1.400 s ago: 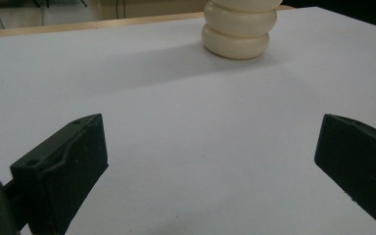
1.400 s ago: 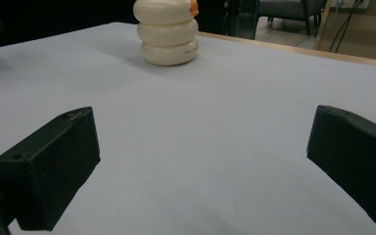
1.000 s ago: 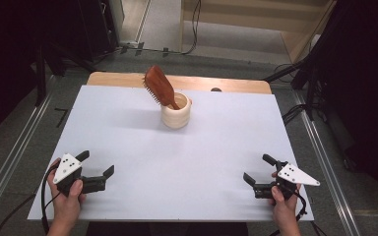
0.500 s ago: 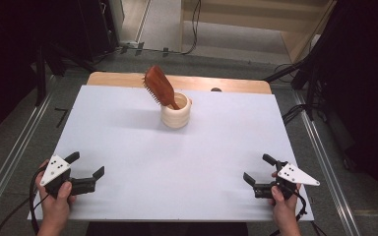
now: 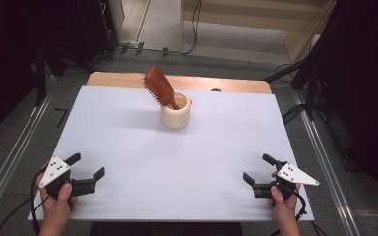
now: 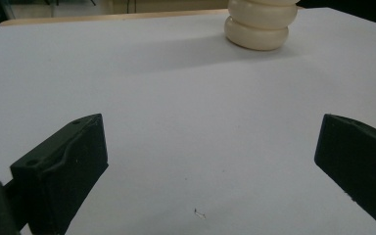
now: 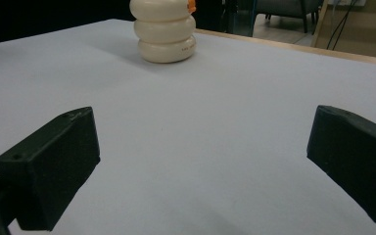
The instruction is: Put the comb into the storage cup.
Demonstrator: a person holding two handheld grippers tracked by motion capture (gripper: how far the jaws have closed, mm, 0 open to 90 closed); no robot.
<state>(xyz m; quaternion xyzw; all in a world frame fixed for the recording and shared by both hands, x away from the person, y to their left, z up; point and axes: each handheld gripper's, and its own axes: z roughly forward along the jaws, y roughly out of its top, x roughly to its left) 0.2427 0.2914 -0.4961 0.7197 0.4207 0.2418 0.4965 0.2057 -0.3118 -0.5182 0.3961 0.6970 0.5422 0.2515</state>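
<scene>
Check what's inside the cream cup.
A brown hairbrush stands in the cream cup, handle down, its head leaning out over the rim toward the far left. The handle's lower end and the cup's bottom are hidden by the wall, so anything else inside cannot be seen.

You are looking at a cream holder (image 5: 176, 115) standing upright on the white table (image 5: 128, 147), toward its far side and near the middle; its wall is bulging in stacked rounded rings, which are showing clearly in the left gripper view (image 6: 258, 27) and the right gripper view (image 7: 164, 34); a reddish-brown wooden hairbrush (image 5: 158, 87) is sitting in it handle down, its oval head sticking out above the rim and leaning up and to the left; the bristles are facing down and left, on the underside of the tilted head; both things are lying well apart from your two hands at the near edge.
</scene>
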